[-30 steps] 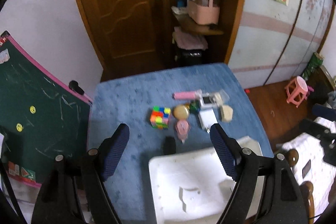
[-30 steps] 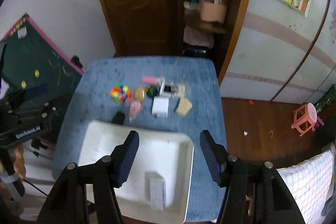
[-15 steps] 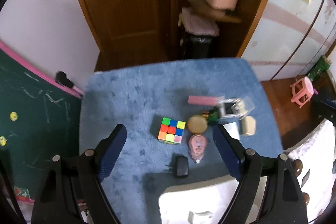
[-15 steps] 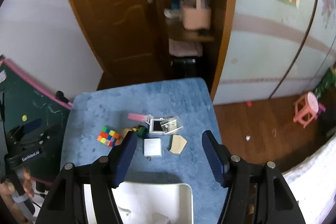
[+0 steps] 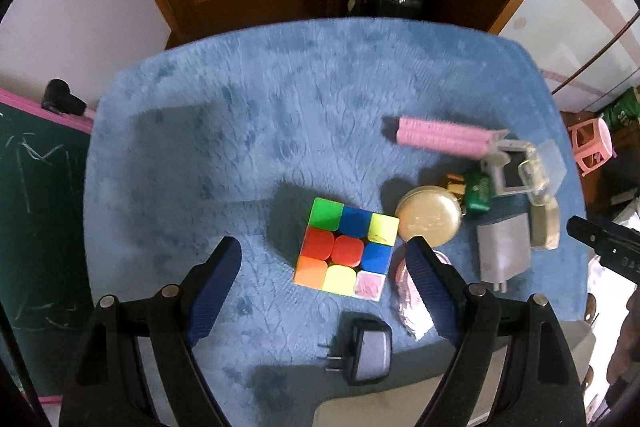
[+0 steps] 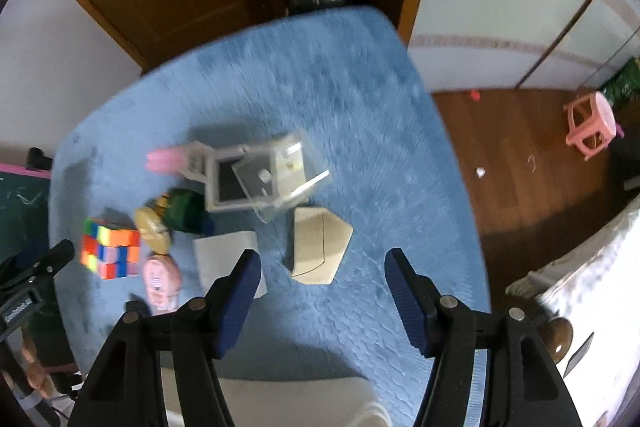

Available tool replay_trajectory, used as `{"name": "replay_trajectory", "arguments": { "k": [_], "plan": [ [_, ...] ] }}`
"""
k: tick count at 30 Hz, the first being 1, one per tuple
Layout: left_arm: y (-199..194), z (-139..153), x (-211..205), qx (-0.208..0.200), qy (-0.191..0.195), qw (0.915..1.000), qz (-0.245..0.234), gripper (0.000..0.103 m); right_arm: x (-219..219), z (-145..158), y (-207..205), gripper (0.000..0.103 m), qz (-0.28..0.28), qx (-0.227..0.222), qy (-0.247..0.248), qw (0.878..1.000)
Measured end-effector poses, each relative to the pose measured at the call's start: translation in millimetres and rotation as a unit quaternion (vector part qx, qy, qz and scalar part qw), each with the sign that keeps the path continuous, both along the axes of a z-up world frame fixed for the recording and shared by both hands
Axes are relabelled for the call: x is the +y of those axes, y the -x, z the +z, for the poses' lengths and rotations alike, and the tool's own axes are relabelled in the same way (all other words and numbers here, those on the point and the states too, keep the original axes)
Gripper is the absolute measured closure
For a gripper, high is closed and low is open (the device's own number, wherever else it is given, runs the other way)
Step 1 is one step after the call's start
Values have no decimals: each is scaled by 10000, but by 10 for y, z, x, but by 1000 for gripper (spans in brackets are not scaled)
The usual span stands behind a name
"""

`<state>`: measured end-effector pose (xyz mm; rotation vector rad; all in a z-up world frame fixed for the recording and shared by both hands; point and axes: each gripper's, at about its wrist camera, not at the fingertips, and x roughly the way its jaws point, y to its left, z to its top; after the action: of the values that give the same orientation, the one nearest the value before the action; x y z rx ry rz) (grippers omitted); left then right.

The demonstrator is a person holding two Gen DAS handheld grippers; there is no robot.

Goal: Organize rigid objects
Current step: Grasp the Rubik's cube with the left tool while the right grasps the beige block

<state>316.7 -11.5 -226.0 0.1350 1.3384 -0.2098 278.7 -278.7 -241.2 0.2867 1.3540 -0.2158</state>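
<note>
Cube (image 5: 347, 247) sits below down-pointing left hand-held gripper (image 5: 324, 255).

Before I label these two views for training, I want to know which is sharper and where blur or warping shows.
Left wrist view: sharper, the puzzle cube has crisp edges, with fisheye bending of the blue mat. Right wrist view: motion-smeared, the clear box and pink roller streak; dark vignette at both views' corners.

I see a blue-covered table (image 5: 248, 115) — on it a cube (image 5: 346, 247), pink roller (image 5: 440, 137), round tin (image 5: 430, 219), white adapter (image 5: 504, 253), black plug (image 5: 366, 349), beige block (image 6: 318, 245).
</note>
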Motion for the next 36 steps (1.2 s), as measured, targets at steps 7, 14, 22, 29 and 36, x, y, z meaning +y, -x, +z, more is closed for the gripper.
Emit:
{"name": "replay_trajectory", "arguments": {
  "k": [7, 14, 22, 29, 36],
  "plan": [
    [-23, -203, -54, 117, -8, 9999, -122, 17, 6, -385, -138, 38, -102, 372, 3, 9993],
    [-33, -391, -86, 269, -115, 9995, -76, 17, -16, -592, -165, 44, -197, 595, 33, 9980],
    [-90, -557, -102, 268, -217, 9994, 65, 17, 4, -706, -141, 53, -149, 655, 44, 9977],
    [-64, -619, -145, 183, 58, 9996, 186, 39, 51, -699, -179, 59, -43, 703, 164, 9974],
    [30, -361, -99, -228, -19, 9992, 325, 40, 20, -618, -150, 60, -166, 616, 1, 9980]
  ]
}}
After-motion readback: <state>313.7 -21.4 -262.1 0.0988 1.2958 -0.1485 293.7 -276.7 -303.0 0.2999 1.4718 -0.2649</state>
